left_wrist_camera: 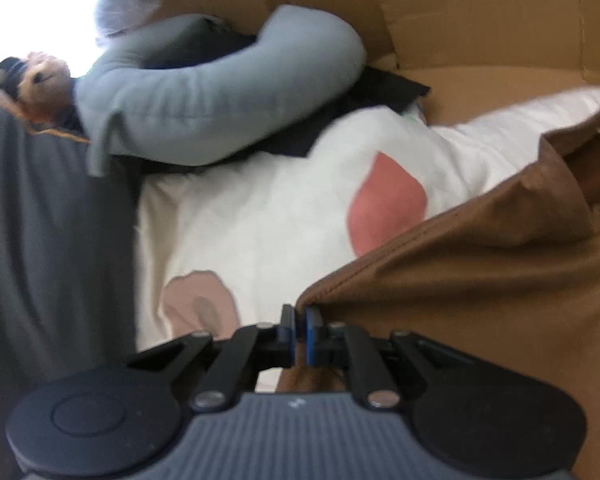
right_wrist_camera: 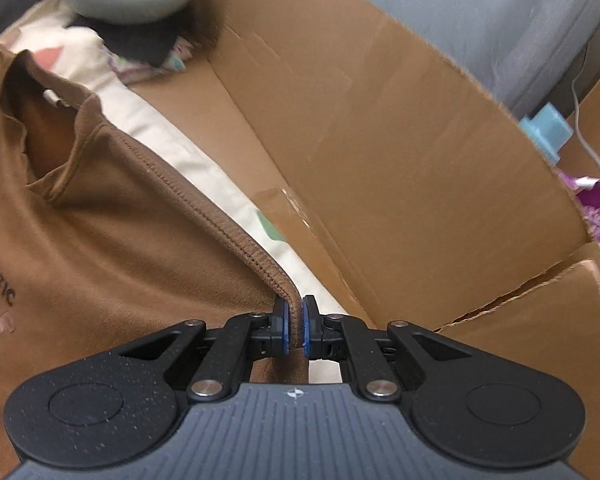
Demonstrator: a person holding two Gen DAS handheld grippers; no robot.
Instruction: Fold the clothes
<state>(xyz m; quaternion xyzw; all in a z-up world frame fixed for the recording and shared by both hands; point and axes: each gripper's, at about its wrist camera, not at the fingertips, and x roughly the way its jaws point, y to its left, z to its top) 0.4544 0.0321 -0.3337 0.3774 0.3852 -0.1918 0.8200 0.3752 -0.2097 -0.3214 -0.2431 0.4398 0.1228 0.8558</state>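
Two claws are seen clamped on one brown garment (right_wrist_camera: pixel 112 240): the left claw (left_wrist_camera: pixel 300 328) is closed on a stitched corner of it, with the cloth spreading away to that claw's right, and the right claw (right_wrist_camera: pixel 296 330) is pinched on a ribbed hem, with the cloth hanging to its left. The fabric is judged soft, light and limp, so it is likely to sag and bunch unless kept taut; seamed edges and corners are judged the firmest places to be gripped. Beyond both claws a white patterned sheet (left_wrist_camera: pixel 260 216) is spread beneath the garment, a grey pillow (left_wrist_camera: pixel 204 100) is lying farther off, and a cardboard wall (right_wrist_camera: pixel 380 140) is standing past the right claw.
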